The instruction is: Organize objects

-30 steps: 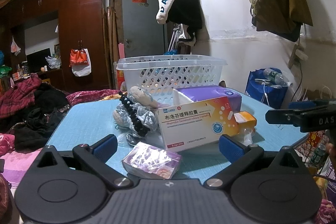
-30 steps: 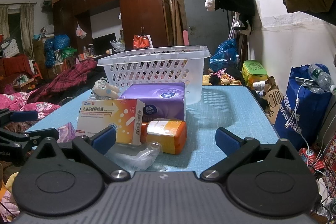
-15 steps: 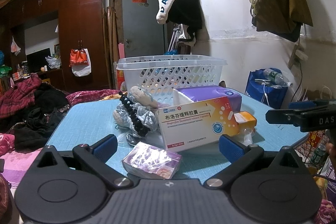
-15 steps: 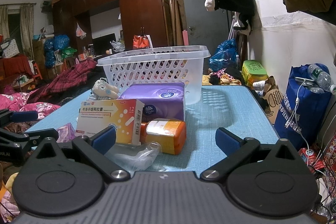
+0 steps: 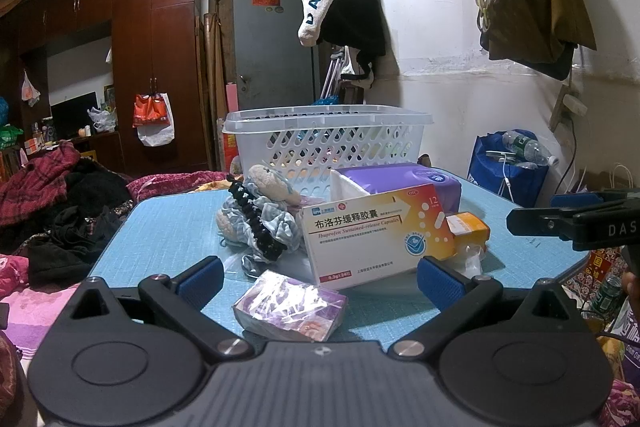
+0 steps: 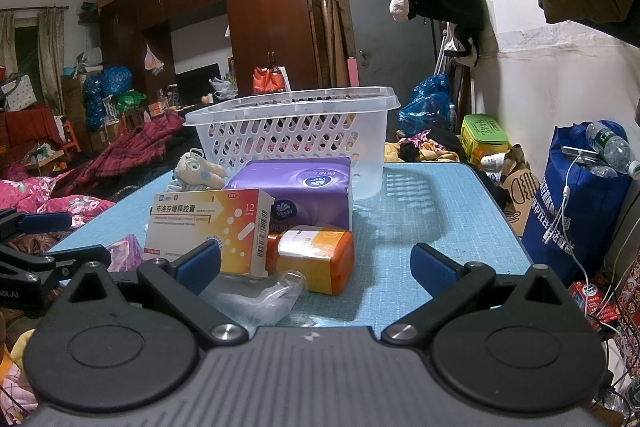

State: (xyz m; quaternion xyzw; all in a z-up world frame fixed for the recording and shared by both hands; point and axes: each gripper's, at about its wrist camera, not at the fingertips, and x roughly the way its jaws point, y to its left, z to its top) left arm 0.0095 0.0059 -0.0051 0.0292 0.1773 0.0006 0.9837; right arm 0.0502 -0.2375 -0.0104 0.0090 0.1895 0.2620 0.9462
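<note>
A white perforated basket (image 5: 328, 143) (image 6: 296, 131) stands at the far side of a blue table (image 5: 160, 227) (image 6: 440, 219). In front of it lie a purple tissue pack (image 5: 404, 179) (image 6: 296, 187), a white-orange medicine box (image 5: 376, 231) (image 6: 208, 223), an orange bottle (image 6: 312, 255) (image 5: 468, 227), a small purple foil packet (image 5: 292, 307), a plush toy (image 5: 268, 183) and a blue scrunchie with a black hair clip (image 5: 260, 227). My left gripper (image 5: 320, 277) is open and empty, just before the purple packet. My right gripper (image 6: 316, 263) is open and empty, before the orange bottle.
A crumpled clear plastic bag (image 6: 256, 299) lies at the table's near edge. A blue bag with bottles (image 6: 580, 203) stands on the floor at the right. Clothes are piled at the left (image 5: 52, 211). A wardrobe (image 5: 152, 67) and a door stand behind.
</note>
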